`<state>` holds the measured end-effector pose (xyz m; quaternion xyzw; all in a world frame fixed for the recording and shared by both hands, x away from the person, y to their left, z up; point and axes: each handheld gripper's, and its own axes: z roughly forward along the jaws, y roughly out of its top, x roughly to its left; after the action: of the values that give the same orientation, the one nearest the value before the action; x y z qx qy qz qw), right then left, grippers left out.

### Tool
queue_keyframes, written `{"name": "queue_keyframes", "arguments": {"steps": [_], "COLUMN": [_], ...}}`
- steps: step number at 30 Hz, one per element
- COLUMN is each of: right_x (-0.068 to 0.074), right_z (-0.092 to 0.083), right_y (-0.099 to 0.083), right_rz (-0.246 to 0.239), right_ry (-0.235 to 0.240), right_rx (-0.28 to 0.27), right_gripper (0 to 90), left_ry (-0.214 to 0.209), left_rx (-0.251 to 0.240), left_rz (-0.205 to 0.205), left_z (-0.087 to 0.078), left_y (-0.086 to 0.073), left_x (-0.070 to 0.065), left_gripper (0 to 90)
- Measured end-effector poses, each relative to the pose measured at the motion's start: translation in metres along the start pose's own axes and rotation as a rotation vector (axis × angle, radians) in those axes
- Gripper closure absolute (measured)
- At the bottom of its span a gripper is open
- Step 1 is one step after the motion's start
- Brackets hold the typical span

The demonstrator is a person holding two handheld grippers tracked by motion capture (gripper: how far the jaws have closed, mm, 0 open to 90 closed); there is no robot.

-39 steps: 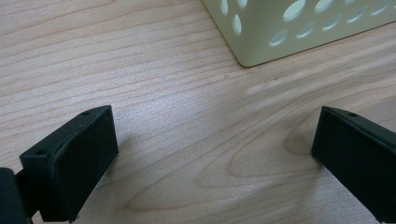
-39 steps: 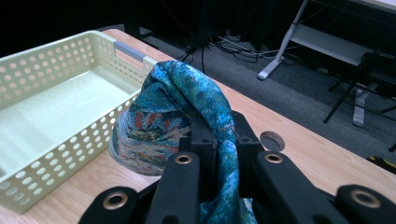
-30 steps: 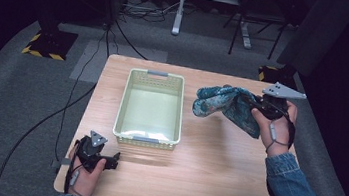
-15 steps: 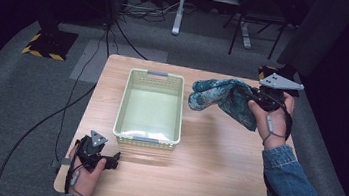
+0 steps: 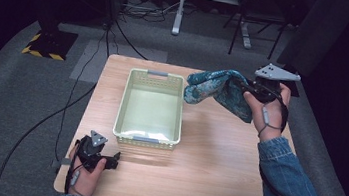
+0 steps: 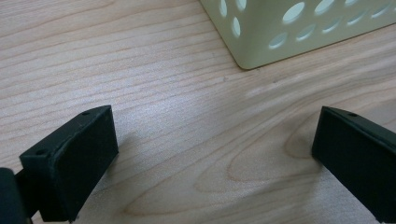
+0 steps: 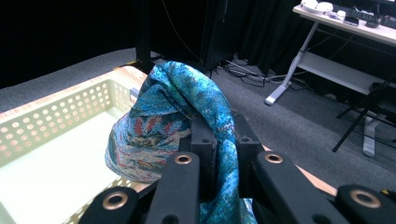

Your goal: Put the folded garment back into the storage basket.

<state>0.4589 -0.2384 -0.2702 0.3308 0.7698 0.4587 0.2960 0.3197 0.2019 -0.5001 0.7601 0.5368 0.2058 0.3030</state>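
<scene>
Right now the right gripper [image 5: 244,88] is pinched tight on the blue cloth [image 5: 216,86], up in the air at the right of the high view beside the basket [image 5: 147,140], so a hanging end could catch the rim, while the left gripper [image 6: 212,154] rests wide open and empty on the table [image 5: 213,178]

The high view looks forward and down from above the near edge of the table [image 5: 202,182], taking in the whole top and the dark floor beyond. The left gripper view sits low and close to the wood, catching a corner of the basket [image 6: 289,32] at upper right. The right gripper view looks from higher up over the same basket [image 7: 56,116], at lower left, towards a desk [image 7: 355,28] at upper right.
</scene>
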Motion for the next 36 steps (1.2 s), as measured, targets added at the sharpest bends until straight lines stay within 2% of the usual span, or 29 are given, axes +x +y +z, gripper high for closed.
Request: {"name": "queue_keyframes", "arguments": {"steps": [16, 21, 22, 36], "right_x": [0.013, 0.013, 0.017, 0.032], "right_z": [0.011, 0.011, 0.017, 0.035], "right_y": [0.022, 0.023, 0.029, 0.042], "right_rz": [-0.016, -0.015, -0.015, -0.026], "right_ry": [0.023, 0.025, 0.035, 0.064], "right_rx": [-0.033, -0.033, -0.039, -0.052], "right_gripper": [83.1, 83.1, 83.1, 83.1], "left_ry": [0.001, 0.001, 0.001, 0.001], "left_rx": [0.000, -0.001, -0.001, 0.000], "left_rz": [0.003, 0.001, 0.002, 0.002], "left_z": [0.000, 0.000, 0.000, 0.000], "left_y": [0.000, 0.000, 0.000, 0.000], "left_x": [0.000, 0.000, 0.000, 0.000], "left_gripper": [0.1, 0.1, 0.1, 0.1]}}
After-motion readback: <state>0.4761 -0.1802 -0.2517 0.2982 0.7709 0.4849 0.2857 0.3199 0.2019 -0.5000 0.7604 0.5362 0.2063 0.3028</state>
